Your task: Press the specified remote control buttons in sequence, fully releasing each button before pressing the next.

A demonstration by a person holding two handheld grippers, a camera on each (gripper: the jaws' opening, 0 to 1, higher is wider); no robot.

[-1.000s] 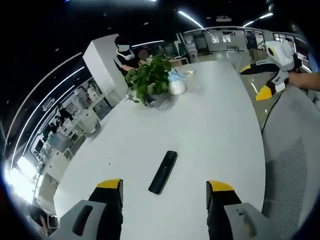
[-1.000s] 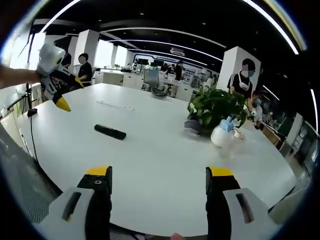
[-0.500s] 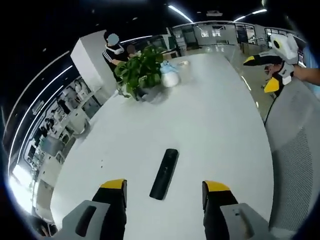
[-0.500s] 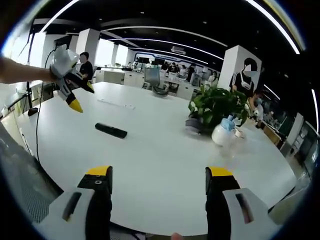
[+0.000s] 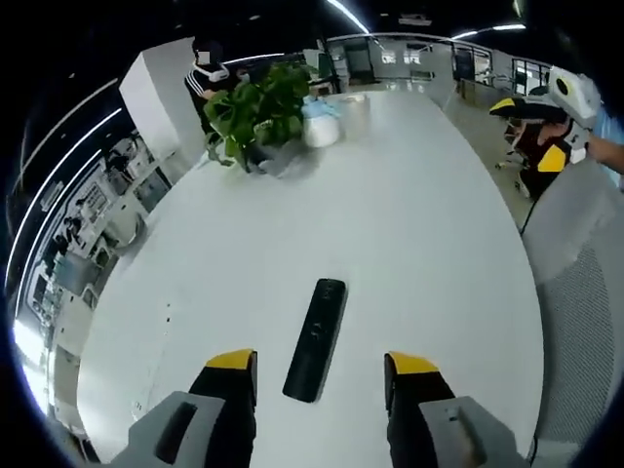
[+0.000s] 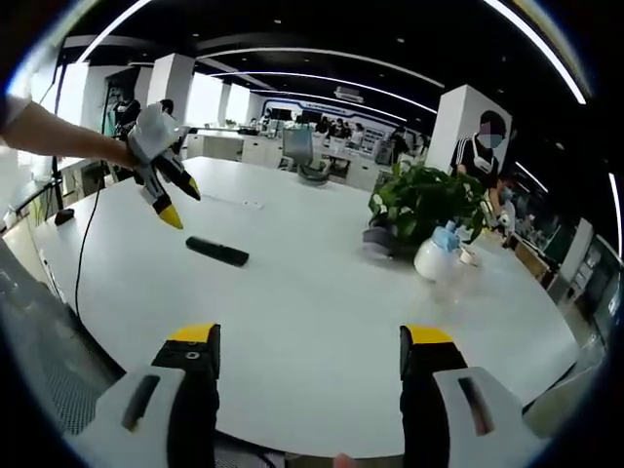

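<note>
Bright ceiling strips, fisheye-warped edges, w/ soft blur.

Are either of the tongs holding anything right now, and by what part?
Nothing is held. Both tongs are open; the remote control lies untouched on the white table, ahead of the left tongs.

The left gripper view is taken from close above the white table (image 5: 419, 224), looking down along it, the black remote (image 5: 315, 338) near at lower centre. The right gripper view is set at the table edge, facing across. The remote (image 6: 217, 252), potted plant (image 6: 421, 203) and table are shared.
</note>
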